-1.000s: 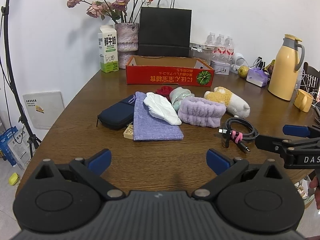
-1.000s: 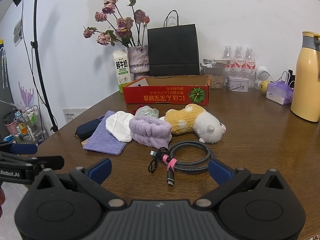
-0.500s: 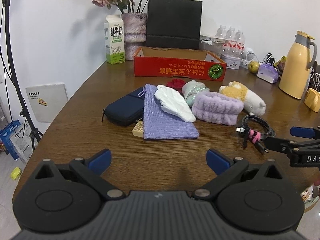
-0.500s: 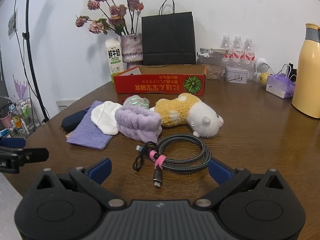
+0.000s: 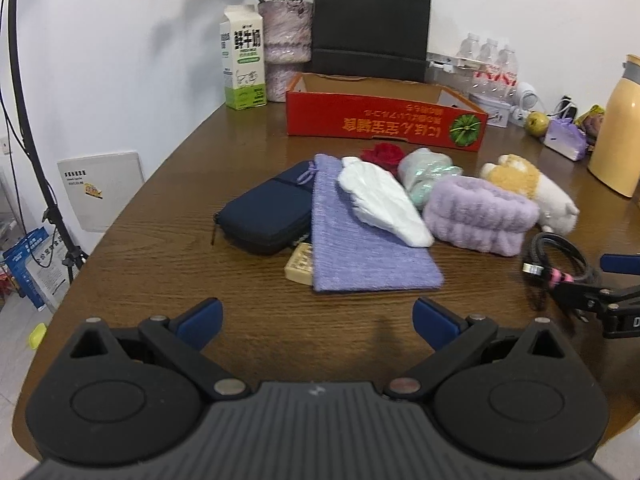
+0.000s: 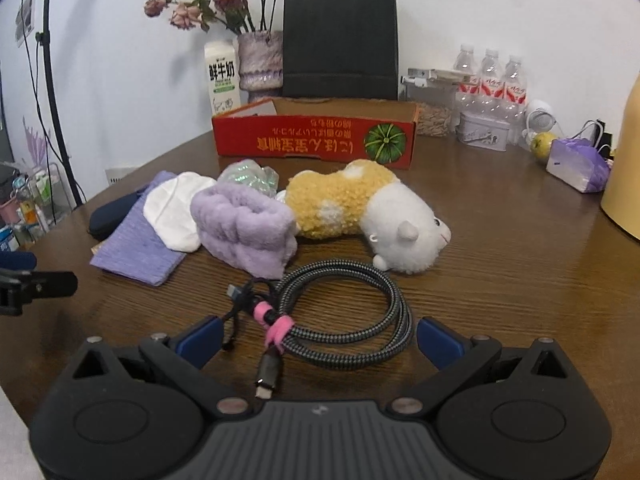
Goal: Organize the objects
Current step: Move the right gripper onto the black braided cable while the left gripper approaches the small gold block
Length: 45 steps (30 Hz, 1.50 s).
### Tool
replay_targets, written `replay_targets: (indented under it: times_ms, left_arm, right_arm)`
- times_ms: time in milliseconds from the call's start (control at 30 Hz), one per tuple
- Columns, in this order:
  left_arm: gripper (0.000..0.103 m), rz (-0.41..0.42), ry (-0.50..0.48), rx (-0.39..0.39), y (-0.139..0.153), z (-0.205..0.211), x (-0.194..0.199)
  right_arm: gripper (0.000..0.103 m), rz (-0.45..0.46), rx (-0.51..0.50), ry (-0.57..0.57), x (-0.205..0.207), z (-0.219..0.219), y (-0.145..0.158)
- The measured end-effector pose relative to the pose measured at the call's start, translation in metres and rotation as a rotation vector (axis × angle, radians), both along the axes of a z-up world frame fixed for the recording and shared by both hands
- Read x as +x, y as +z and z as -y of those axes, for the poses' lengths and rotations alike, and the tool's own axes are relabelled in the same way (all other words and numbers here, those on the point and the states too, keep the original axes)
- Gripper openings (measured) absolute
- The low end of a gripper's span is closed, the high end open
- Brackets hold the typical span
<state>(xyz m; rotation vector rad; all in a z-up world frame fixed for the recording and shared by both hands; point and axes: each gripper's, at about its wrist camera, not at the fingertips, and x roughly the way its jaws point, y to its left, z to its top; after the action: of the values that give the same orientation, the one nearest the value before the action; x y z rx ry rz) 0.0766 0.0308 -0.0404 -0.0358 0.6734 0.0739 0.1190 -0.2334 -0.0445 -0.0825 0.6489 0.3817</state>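
Observation:
A row of loose things lies mid-table: a navy zip case (image 5: 268, 216), a lilac knit pouch (image 5: 360, 248), a white cloth (image 5: 384, 204), a lilac fluffy headband (image 6: 244, 228), a yellow and white plush (image 6: 368, 212) and a coiled braided cable (image 6: 340, 320). A red open box (image 5: 384, 122) stands behind them. My left gripper (image 5: 316, 316) is open and empty, short of the pouch. My right gripper (image 6: 318, 338) is open with the cable coil lying between its fingertips on the table.
A milk carton (image 5: 243, 64), a vase of dried roses (image 5: 286, 44), a black paper bag (image 5: 370, 28), water bottles (image 6: 492, 80) and a yellow flask (image 5: 616, 128) line the back and right. The table's curved edge (image 5: 132, 200) drops off left, beside a light stand (image 5: 24, 120).
Both grippers have moved forward and lower toward the objects. The cable has come in between the right gripper's fingers. Nothing on the table has moved.

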Motion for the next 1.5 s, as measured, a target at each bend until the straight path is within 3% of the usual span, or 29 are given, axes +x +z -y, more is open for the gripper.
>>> replay_targets:
  times_ms: [367, 833, 1400, 1500]
  left_arm:
    - [0.103, -0.033, 0.062, 0.010, -0.008, -0.023, 0.019]
    - [0.103, -0.045, 0.118, 0.046, -0.011, -0.046, 0.033]
    - [0.101, -0.038, 0.068, 0.044, -0.013, -0.032, 0.057]
    - [0.093, -0.036, 0.066, 0.032, -0.013, -0.029, 0.056]
  right_arm:
    - [0.103, -0.066, -0.038, 0.075, 0.034, -0.004, -0.009]
    - [0.103, -0.034, -0.045, 0.101, 0.049, -0.011, -0.012]
    - [0.103, -0.034, -0.045, 0.081, 0.052, -0.016, -0.012]
    - [0.103, -0.034, -0.045, 0.076, 0.051, -0.017, -0.012]
